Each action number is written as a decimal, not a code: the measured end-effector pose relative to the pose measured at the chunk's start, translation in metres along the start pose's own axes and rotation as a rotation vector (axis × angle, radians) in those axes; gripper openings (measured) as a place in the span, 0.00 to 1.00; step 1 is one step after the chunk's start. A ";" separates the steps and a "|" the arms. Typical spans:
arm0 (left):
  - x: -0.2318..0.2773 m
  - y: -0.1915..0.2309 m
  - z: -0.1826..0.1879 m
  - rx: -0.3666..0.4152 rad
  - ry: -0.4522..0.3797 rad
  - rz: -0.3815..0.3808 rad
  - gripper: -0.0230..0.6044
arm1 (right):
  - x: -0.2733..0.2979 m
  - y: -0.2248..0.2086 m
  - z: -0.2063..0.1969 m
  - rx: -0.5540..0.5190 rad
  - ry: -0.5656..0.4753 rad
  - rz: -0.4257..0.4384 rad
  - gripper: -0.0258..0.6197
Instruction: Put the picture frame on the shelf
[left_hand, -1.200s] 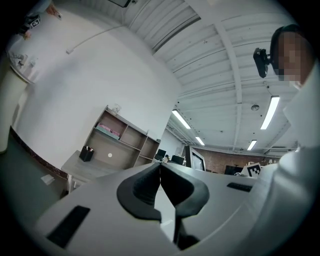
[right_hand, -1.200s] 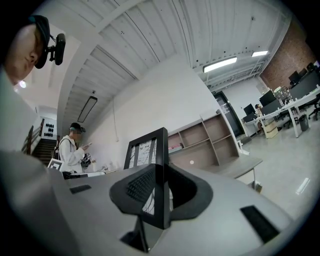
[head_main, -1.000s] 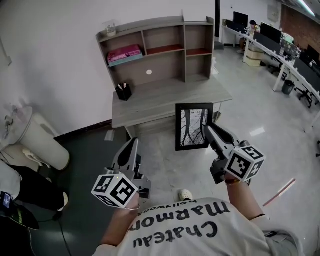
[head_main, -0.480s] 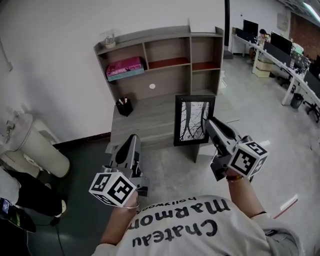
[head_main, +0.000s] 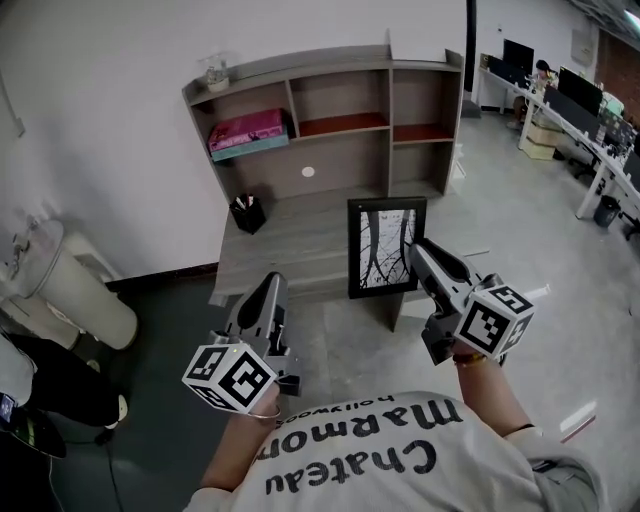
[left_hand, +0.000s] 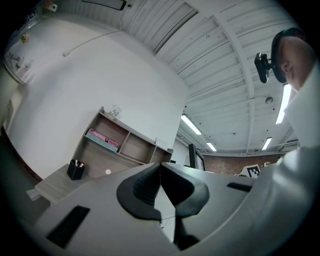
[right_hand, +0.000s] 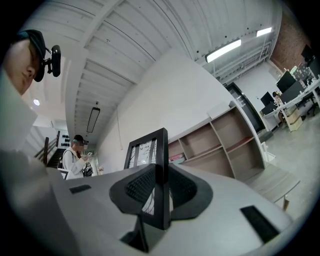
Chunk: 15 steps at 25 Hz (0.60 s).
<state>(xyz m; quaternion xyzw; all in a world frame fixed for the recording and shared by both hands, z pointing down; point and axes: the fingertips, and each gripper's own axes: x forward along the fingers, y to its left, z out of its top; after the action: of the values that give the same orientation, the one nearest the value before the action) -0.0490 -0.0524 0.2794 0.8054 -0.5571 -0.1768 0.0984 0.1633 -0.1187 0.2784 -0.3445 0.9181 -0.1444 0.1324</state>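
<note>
Head view: my right gripper is pinching the frame by its right edge and holding it upright in the air, in front of the desk. The frame is overlapping the desk's near right corner and is well short of the shelf at the back of the desk. My left gripper is hovering to the frame's left, apart from it, pointing toward the desk. A pen pot is sitting on the desk's left side, and a pink box is lying in the shelf's left compartment.

Left gripper view: the jaws are pressing together at the tips with nothing between them. Beyond them the shelf is showing against the white wall, with the pink box inside and the pen pot below.

Right gripper view: the jaws are clamping the frame edge-on, and its black border is rising above the gripper. The shelf is standing to the right behind it, and a person is standing far off at the left.
</note>
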 end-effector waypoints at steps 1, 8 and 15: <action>0.000 0.001 -0.004 -0.004 0.006 0.006 0.07 | 0.000 -0.003 -0.004 0.006 0.005 0.001 0.17; 0.047 0.043 -0.004 -0.012 0.047 0.015 0.07 | 0.052 -0.036 -0.011 0.037 0.038 -0.027 0.17; 0.064 0.053 -0.017 -0.041 0.077 -0.003 0.07 | 0.060 -0.050 -0.019 0.052 0.046 -0.053 0.17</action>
<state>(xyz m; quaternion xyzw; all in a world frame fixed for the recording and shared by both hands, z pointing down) -0.0674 -0.1321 0.3024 0.8104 -0.5479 -0.1572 0.1357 0.1428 -0.1911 0.3053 -0.3618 0.9074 -0.1796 0.1160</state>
